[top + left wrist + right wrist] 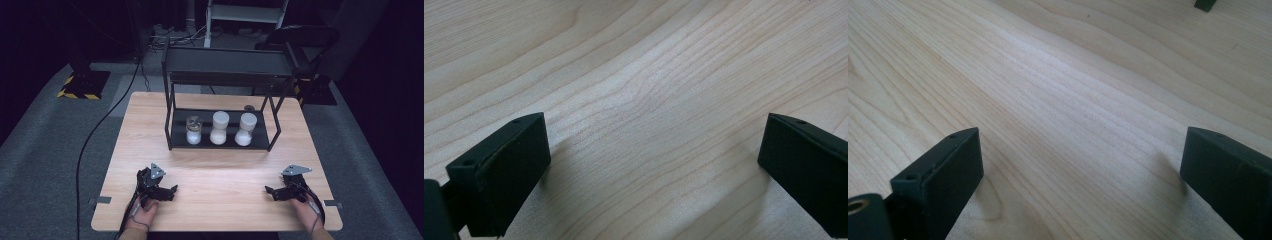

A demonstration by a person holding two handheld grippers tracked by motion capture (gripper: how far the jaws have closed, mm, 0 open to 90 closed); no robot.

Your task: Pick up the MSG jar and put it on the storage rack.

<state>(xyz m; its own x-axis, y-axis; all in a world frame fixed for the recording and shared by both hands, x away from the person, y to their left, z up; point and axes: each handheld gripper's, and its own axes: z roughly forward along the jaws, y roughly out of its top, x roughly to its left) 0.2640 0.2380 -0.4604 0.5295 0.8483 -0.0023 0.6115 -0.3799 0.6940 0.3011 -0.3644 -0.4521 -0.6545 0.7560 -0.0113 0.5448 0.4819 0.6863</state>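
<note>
- Clear glass and white contents mark the three jars that stand nearest our tongs: the left jar point(193, 130) has a see-through top and is about half full of white powder, the middle jar point(219, 128) and the right jar point(245, 129) carry white lids and look white nearly all the way up.
- We see the jars upright in a row, close together but apart, on the lower shelf of a black metal rack point(171, 107) at the far middle of the table.
- The rack has thin corner posts and a dark upper tray above the jars; its front side between the posts stands open toward us.
- Light wood is the table point(220, 172), and the wide stretch between the rack and our hands is bare board.
- Our left tongs point(170, 190) rest low at the near left, well apart from the jars, with the jaws spread and nothing between them; the left gripper view point(651, 150) has bare wood grain in the gap.
- Our right tongs point(270, 191) rest at the near right, close to the table's right edge, the jaws spread wide on nothing; the right gripper view point(1080, 160) gives the same bare wood.
- Beyond the table edges we see grey carpet point(45, 155) and a black cable point(95, 132) trailing along the left side.
</note>
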